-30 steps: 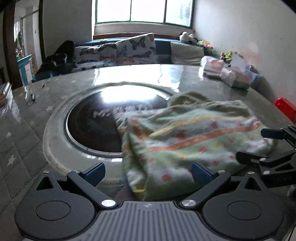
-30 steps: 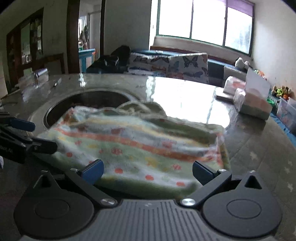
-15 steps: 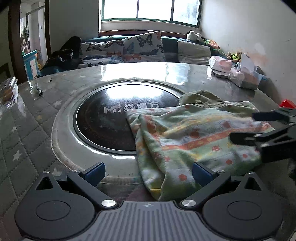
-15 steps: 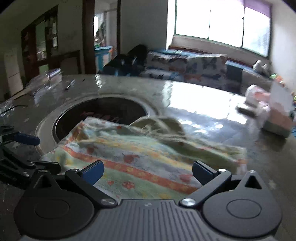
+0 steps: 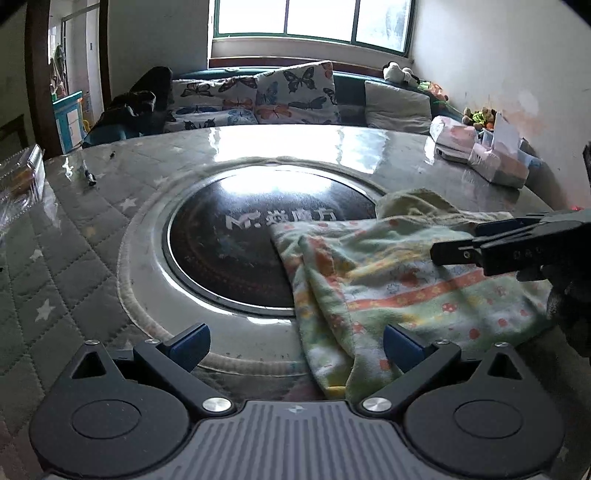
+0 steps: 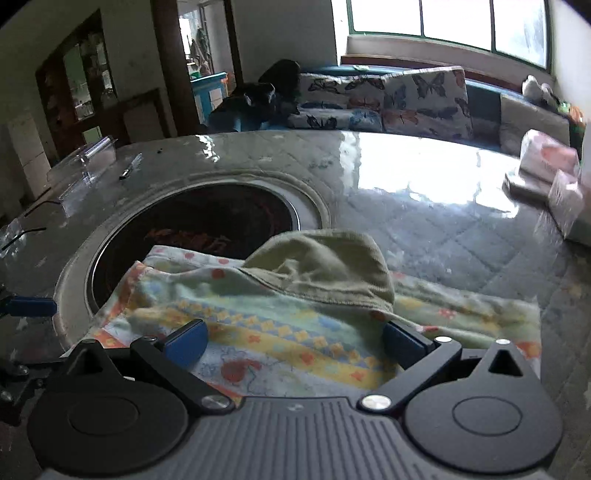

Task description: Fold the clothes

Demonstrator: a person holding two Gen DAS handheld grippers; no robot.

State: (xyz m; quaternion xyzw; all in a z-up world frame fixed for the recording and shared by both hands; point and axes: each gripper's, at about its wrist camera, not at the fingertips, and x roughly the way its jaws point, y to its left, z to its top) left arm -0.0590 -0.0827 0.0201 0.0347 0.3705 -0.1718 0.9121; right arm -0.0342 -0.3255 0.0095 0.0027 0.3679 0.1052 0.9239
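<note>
left gripper (image 5: pixel 295 341): jaws wide open, empty, cloth (image 5: pixel 413 288) under right jaw | right gripper (image 6: pixel 293 341): jaws wide open, empty, cloth (image 6: pixel 295 314) between and ahead | cloth flat on desk (image 5: pixel 74 240), overlapping hotplate (image 5: pixel 240 243)

bare table (image 5: pixel 92 258) left of garment (image 5: pixel 406 280), tissue packs (image 5: pixel 495 166) crowding far right edge

Window (image 5: pixel 314 18) daylight glares off the tabletop (image 6: pixel 424 173); fisheye edges dark, warped
</note>
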